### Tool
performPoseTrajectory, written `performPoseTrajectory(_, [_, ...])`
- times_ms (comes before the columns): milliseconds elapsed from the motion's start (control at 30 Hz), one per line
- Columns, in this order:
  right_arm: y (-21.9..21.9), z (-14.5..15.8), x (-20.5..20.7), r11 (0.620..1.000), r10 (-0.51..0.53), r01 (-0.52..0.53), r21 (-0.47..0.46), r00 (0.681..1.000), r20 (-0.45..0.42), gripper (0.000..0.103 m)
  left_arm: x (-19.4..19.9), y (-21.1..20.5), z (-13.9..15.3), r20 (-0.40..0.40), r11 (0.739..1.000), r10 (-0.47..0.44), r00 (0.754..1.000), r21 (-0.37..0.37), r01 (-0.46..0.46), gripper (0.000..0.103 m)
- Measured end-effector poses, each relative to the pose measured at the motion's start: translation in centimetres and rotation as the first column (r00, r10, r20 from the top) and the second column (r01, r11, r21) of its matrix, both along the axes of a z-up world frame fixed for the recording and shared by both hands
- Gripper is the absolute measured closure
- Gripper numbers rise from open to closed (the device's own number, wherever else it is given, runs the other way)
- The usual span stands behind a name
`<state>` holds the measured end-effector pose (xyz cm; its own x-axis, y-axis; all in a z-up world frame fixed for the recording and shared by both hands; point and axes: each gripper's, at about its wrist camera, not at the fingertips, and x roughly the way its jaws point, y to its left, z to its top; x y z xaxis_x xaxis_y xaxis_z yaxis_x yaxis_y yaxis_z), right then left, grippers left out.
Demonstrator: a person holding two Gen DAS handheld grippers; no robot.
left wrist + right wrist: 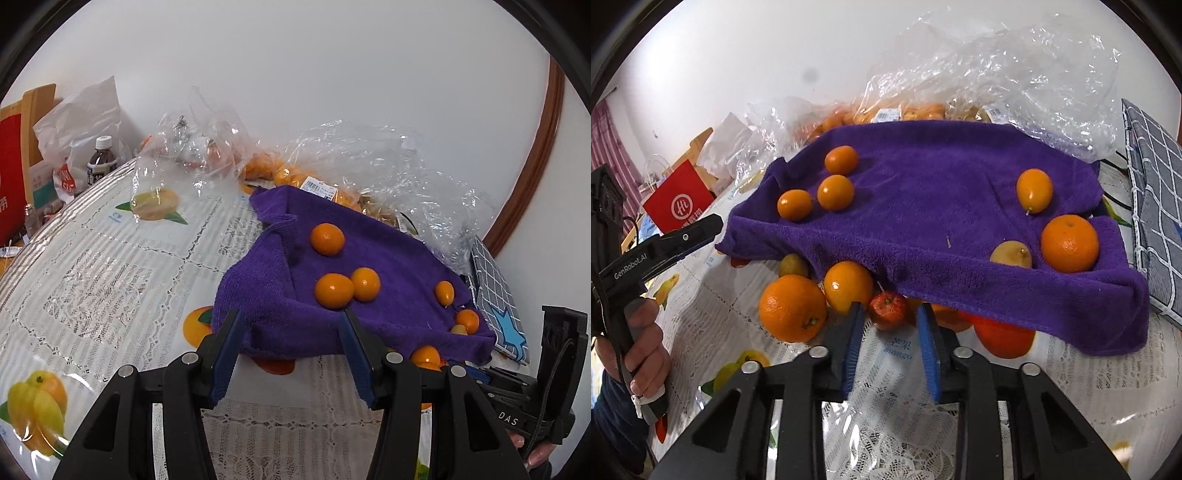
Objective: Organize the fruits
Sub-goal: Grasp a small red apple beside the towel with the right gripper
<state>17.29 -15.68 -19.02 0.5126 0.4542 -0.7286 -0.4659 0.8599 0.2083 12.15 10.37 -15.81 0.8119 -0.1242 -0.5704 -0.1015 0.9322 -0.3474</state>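
Right wrist view: our right hand-held gripper (892, 321) has its blue pads closed against a small red fruit (887, 308) at the purple towel's (923, 192) front edge on the desk (1071, 387), beside an orange (792, 308). Our left hand-held gripper (291, 321) stands partly open around the towel's hem, gripping nothing.

Purple towel (942, 206): soft terry cloth, matt, fuzzy nap. Kumquats (835, 192) on it: smooth glossy skin. Big orange (1069, 243): dimpled peel, dull sheen. Small red fruit (887, 308): shiny skin. Tablecloth (110, 280): lace-pattern, glossy clear plastic film over it. Bags (997, 66) behind: thin crinkled transparent plastic. Left gripper (291, 317), right gripper (891, 308): matt black plastic, ribbed blue pads, bright metal pins. Checked pouch (1152, 192): woven cloth, matt.
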Motion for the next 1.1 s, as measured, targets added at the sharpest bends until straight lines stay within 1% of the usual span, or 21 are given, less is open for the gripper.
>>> performPoseTrajectory(100, [-0.4,0.2,-0.4,1.0,-0.02,0.02,0.004,1.0,0.008,0.081,0.2,0.0,-0.2,-0.01,1.0,0.005,1.0,0.004,-0.005,0.052])
performPoseTrajectory(200, [-1.7,0.9,-1.2,0.998,-0.065,0.064,0.02,0.997,0.034,0.081,0.4,0.2,-0.4,-0.027,1.0,-0.002,1.0,-0.016,0.002,0.052])
performPoseTrajectory(267, [-2.6,1.3,-1.9,0.995,-0.104,0.104,0.011,0.993,0.06,0.081,0.4,0.0,-0.5,-0.033,1.0,-0.017,0.999,-0.019,0.017,0.052])
performPoseTrajectory(367, [-3.2,1.2,-2.4,0.991,-0.131,0.13,0.009,0.99,0.055,0.081,0.3,-0.5,-0.3,-0.024,1.0,-0.028,0.999,0.009,0.028,0.052])
performPoseTrajectory(500, [-2.7,0.7,-2.2,0.99,-0.136,0.137,-0.027,0.99,0.044,0.081,0.5,-0.6,-0.4,-0.034,0.999,-0.042,0.999,0.009,0.043,0.052])
performPoseTrajectory(567, [-2.4,0.5,-1.9,0.987,-0.149,0.152,-0.045,0.987,0.054,0.075,0.5,-0.7,-0.4,-0.033,0.999,-0.054,0.998,0.0,0.054,0.052])
performPoseTrajectory(600, [-2.3,0.4,-1.8,0.986,-0.155,0.158,-0.052,0.986,0.055,0.074,0.4,-0.8,-0.4,-0.031,0.998,-0.067,0.997,-0.002,0.067,0.052])
performPoseTrajectory(700, [-1.4,-0.4,-1.2,0.984,-0.145,0.148,-0.101,0.989,0.031,0.074,0.3,-1.7,-0.3,-0.024,0.993,-0.114,0.993,0.009,0.114,0.052])
performPoseTrajectory(733, [-1.2,-0.3,-1.2,0.982,-0.144,0.148,-0.113,0.989,0.045,0.076,0.3,-2.0,-0.3,-0.024,0.991,-0.132,0.991,0.013,0.132,0.052])
performPoseTrajectory(800, [-1.1,-0.3,-1.5,0.986,-0.123,0.128,-0.107,0.991,0.05,0.079,0.3,-2.7,-0.2,-0.024,0.984,-0.175,0.984,0.013,0.175,0.052])
performPoseTrajectory(900, [-2.1,-0.2,-1.7,0.981,-0.165,0.169,-0.091,0.985,0.055,0.079,0.5,-3.6,-0.3,-0.031,0.973,-0.23,0.973,0.0,0.231,0.052])
performPoseTrajectory(967, [-3.0,0.0,-1.9,0.978,-0.19,0.195,-0.074,0.979,0.068,0.079,1.1,-4.4,-0.5,-0.057,0.966,-0.258,0.964,0.0,0.259,0.053])
performPoseTrajectory(1000, [-3.6,0.3,-2.1,0.974,-0.208,0.215,-0.075,0.974,0.085,0.079,1.5,-4.7,-0.6,-0.067,0.962,-0.273,0.96,-0.009,0.273,0.055])
performPoseTrajectory(1100, [-5.0,0.7,-2.7,0.964,-0.242,0.252,-0.081,0.963,0.121,0.079,2.6,-5.0,-0.6,-0.083,0.95,-0.31,0.947,-0.065,0.306,0.057])
